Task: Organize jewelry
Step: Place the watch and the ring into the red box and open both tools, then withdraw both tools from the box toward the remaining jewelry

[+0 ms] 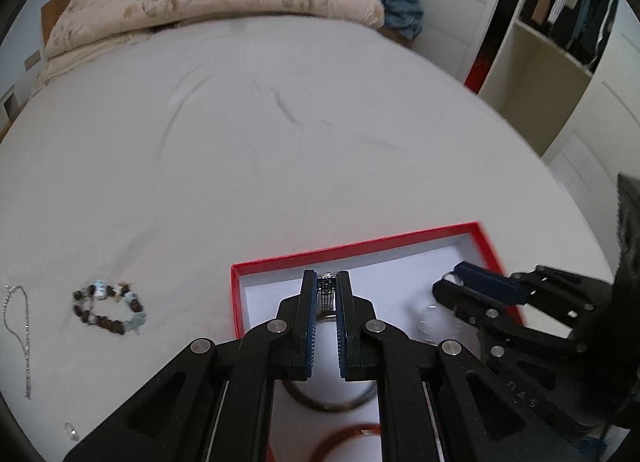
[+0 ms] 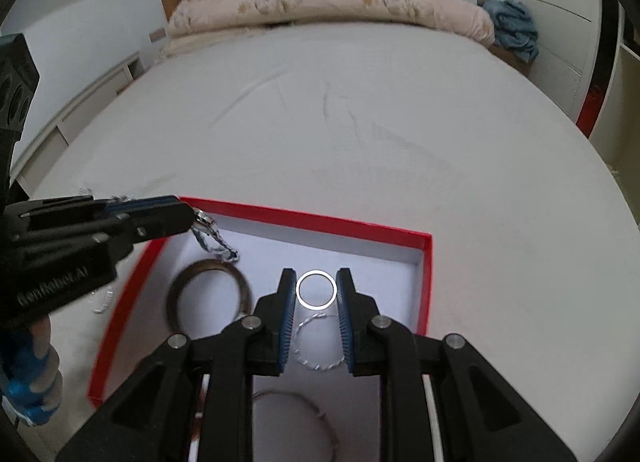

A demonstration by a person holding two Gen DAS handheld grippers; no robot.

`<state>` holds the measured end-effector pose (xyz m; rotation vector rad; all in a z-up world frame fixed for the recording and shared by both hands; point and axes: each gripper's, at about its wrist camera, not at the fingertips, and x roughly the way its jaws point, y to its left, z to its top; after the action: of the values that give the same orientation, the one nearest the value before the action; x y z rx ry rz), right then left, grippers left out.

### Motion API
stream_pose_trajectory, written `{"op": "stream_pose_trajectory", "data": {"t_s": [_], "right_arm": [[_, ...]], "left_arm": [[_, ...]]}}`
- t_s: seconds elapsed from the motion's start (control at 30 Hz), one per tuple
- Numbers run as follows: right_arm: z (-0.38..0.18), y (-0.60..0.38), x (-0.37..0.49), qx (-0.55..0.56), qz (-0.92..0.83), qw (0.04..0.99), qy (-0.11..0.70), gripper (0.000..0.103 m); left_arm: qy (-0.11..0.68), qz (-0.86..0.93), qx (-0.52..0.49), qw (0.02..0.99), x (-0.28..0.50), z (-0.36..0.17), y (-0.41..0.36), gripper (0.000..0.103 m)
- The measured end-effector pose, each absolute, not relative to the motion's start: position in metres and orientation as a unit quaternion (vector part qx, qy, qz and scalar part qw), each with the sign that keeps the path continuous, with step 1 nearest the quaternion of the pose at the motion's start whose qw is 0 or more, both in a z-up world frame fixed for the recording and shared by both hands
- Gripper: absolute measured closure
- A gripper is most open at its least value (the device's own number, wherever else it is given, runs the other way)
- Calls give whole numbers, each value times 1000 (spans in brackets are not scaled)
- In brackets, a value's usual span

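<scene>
Holding both grippers over the red box (image 2: 426, 262) on the bed (image 1: 280, 141), you carry each piece where it can drop inside. Your left gripper (image 1: 326, 286) is clamped on a silver watch (image 2: 206, 221), whose band dangles over the white floor. Your right gripper (image 2: 316, 289) pinches a thin silver ring (image 2: 316, 272). A dark bangle (image 2: 208, 294) already lies inside; a beaded bracelet (image 1: 108, 308) and chain (image 1: 18, 334) wait outside on the sheet. Blurred writing marks the left gripper's body; you cannot read it.
</scene>
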<state>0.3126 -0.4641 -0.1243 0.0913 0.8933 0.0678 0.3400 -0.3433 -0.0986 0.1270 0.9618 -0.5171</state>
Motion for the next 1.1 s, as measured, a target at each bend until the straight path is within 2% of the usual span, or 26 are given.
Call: {"op": "stream_pose_trajectory", "data": {"t_s": [0.27, 0.37, 0.43, 0.53, 0.6, 0.87, 1.0, 1.1], "right_arm": [[-142, -465, 329, 17, 27, 874, 486, 84], [-144, -466, 333, 4, 15, 866, 500, 83], [-144, -464, 332, -3, 12, 864, 504, 83], [-138, -464, 327, -2, 9, 867, 498, 81], [-131, -468, 319, 2, 3, 871, 491, 77], [-89, -471, 266, 33, -8, 892, 450, 77], [-69, -468, 238, 44, -11, 900, 434, 77], [-53, -463, 217, 51, -12, 905, 421, 77]], "left_arm": [[483, -219, 57, 846, 348, -124, -341, 94], [485, -212, 53, 847, 349, -120, -339, 87], [478, -210, 60, 851, 347, -117, -338, 76], [468, -215, 64, 855, 338, -108, -335, 69], [462, -215, 64, 858, 331, -104, -327, 67], [427, -214, 68, 876, 282, -58, -303, 59], [413, -207, 75, 884, 257, -39, -286, 49], [406, -198, 70, 889, 239, -27, -263, 49]]}}
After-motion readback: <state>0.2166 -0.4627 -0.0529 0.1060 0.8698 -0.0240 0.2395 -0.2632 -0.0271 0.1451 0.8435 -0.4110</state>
